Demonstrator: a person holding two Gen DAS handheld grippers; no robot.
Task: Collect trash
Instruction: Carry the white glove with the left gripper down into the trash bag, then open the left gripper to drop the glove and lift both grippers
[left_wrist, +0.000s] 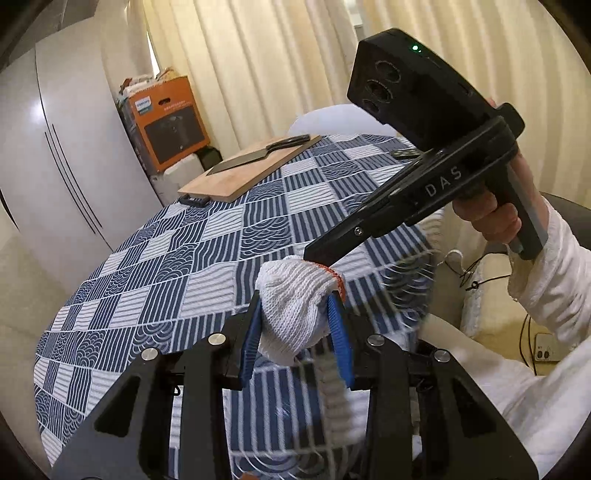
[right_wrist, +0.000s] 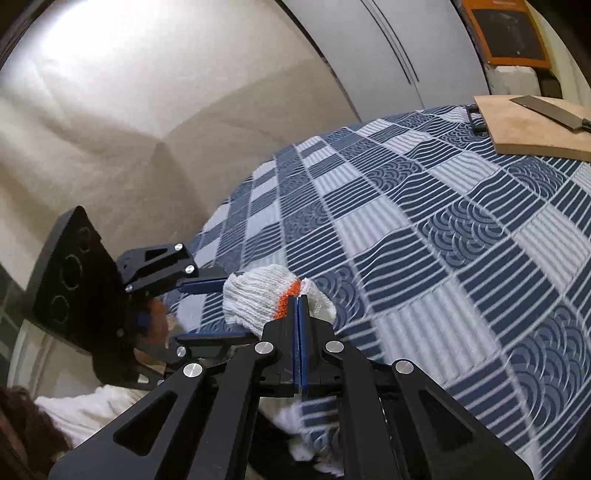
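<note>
Left gripper: blue fingers spread around a bunched white glove, touching both its sides. Right gripper: fingers pressed together, pinching the glove's orange cuff; glove held just above the near edge of the checked tabletop, cutting board and knife far across. Judged step: pick-up or hand-over of trash; next, one gripper must release and the other carry it to a bin, none visible.

Your desk wears a blue checked cloth; at its far edge lies a board bearing a knife.
</note>
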